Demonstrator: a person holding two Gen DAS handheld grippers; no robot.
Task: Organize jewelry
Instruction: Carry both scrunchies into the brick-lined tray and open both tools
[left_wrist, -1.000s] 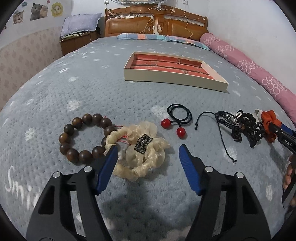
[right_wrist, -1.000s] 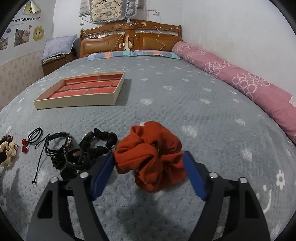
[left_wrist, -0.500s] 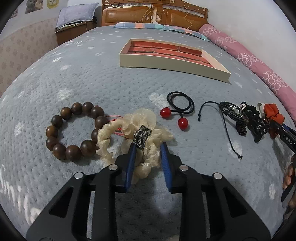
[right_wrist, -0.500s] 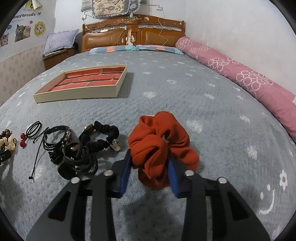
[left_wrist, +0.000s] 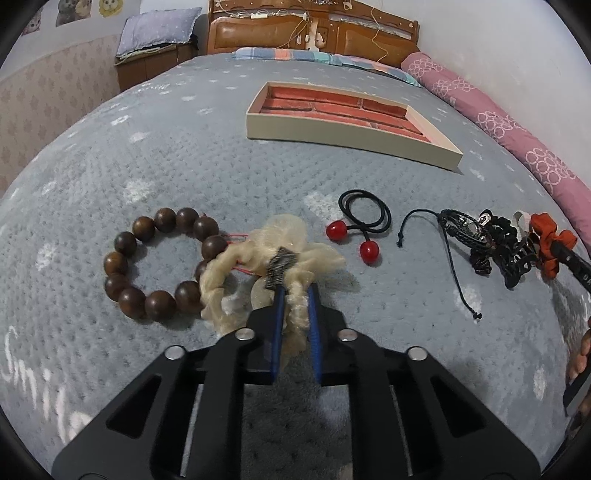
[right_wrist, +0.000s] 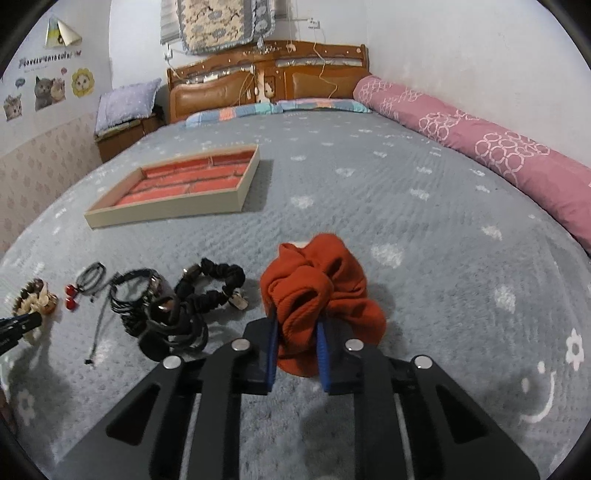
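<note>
Bedroom setup: a grey fleecy bed (right_wrist: 424, 229) with a wooden headboard, and the red-lined tray (left_wrist: 351, 127) sits toward the head end, nothing in it that I can see. The left gripper (left_wrist: 294, 291) is closing on the cream scrunchie (left_wrist: 258, 273) near the foot edge, fabric already squeezed between the jaws. The right gripper (right_wrist: 297, 317) is clamped tight on the orange scrunchie (right_wrist: 321, 284). Best bet, I'd say: lift the cream one straight up, since it overlaps the wooden bead bracelet (left_wrist: 155, 262) and could drag it. Left view shows the bracelet and the red-bead hair tie (left_wrist: 364, 221) clearly; the right view shows the tangled black bracelets (right_wrist: 177, 299) better.
</note>
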